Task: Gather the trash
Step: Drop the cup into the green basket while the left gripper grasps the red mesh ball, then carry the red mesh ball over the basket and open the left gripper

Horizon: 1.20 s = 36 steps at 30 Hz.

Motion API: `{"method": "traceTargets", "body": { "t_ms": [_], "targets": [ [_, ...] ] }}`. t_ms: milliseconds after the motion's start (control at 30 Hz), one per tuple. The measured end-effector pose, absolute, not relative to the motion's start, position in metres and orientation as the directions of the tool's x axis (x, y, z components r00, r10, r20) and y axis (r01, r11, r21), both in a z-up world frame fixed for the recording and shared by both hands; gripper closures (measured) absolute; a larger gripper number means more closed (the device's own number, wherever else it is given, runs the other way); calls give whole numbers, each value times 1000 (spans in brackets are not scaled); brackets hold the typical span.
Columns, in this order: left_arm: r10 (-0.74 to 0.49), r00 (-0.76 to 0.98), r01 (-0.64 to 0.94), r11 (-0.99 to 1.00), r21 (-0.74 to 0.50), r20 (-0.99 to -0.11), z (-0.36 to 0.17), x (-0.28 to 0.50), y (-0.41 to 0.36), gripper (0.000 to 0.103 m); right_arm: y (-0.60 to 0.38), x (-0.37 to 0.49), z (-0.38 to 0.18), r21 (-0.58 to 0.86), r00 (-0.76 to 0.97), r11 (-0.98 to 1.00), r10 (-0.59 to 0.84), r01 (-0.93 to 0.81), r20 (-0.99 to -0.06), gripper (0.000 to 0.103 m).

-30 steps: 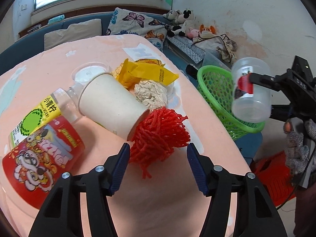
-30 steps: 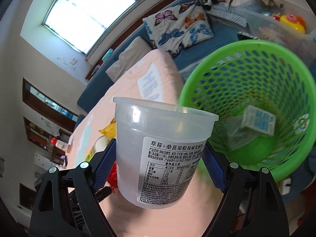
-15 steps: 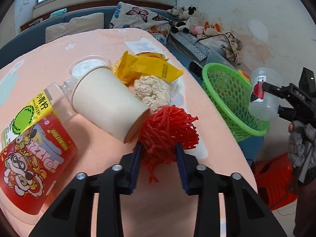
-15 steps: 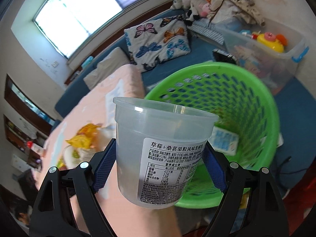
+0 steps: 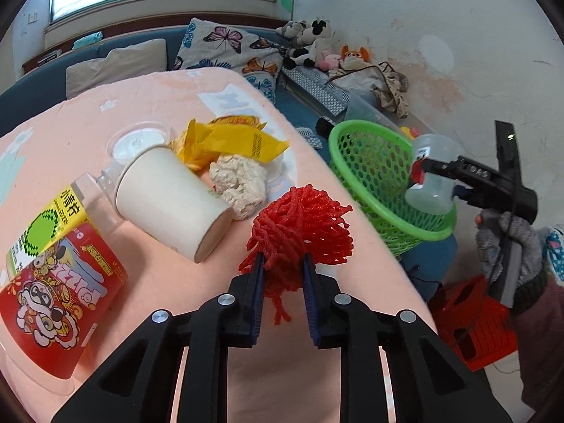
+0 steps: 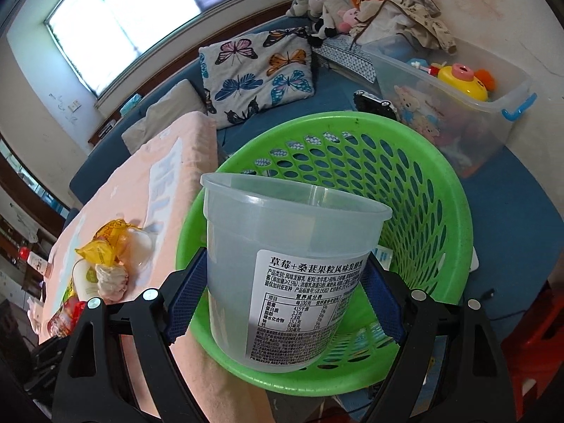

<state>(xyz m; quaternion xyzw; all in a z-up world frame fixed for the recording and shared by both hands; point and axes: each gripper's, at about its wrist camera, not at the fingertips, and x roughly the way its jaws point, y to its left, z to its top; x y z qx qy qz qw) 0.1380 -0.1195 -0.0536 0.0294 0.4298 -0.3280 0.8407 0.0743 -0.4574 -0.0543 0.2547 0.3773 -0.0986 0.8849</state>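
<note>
On the pink-covered table (image 5: 148, 275) lies a red foam net (image 5: 303, 222). My left gripper (image 5: 283, 264) has its jaws closing on it, and the pads press into its lower part. A clear plastic cup with a printed label (image 6: 282, 239) sits upright in my right gripper (image 6: 283, 282), which is shut on it. The cup hangs over the near rim of the green mesh basket (image 6: 440, 190), beside the table's right edge. A small carton lies in the basket, mostly hidden behind the cup.
More trash lies on the table: a tipped paper cup (image 5: 169, 197), crumpled tissue (image 5: 239, 179), yellow wrapper (image 5: 232, 141), a red printed tub (image 5: 60, 292), a labelled bottle (image 5: 53, 218) and a clear lid (image 5: 137, 141). A toy bin (image 6: 458, 105) stands behind the basket; a red stool (image 5: 476, 324) below.
My left jaws have closed from wide apart onto the red foam net. My right gripper has carried the cup from the table side to over the basket and a little lower.
</note>
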Motion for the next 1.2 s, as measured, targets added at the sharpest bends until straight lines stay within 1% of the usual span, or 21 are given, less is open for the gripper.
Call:
{"method": "traceTargets", "body": {
  "t_ms": [200, 233, 533, 600, 967, 1200],
  "targets": [
    [-554, 419, 591, 768, -247, -719, -37, 134, -125, 83, -458, 76, -56, 372, 696, 851, 11, 370, -718, 19],
    [-557, 421, 595, 765, -246, -716, -34, 133, -126, 83, -458, 76, -56, 370, 692, 853, 13, 369, -721, 17],
    [-583, 417, 626, 741, -245, -698, -19, 136, -148, 83, -462, 69, -54, 379, 699, 850, 19, 365, -715, 16],
    [-588, 413, 630, 736, -248, -696, -17, 139, -155, 83, -461, 70, -55, 375, 696, 854, 20, 362, -718, 12],
    [-610, 395, 670, 703, -239, -687, -7, 142, -191, 83, -458, 64, -52, 368, 705, 867, 27, 337, -709, 12],
    [-616, 371, 683, 688, -245, -695, -9, 148, -217, 83, -460, 52, -47, 347, 709, 879, 13, 328, -705, 12]
  ]
}}
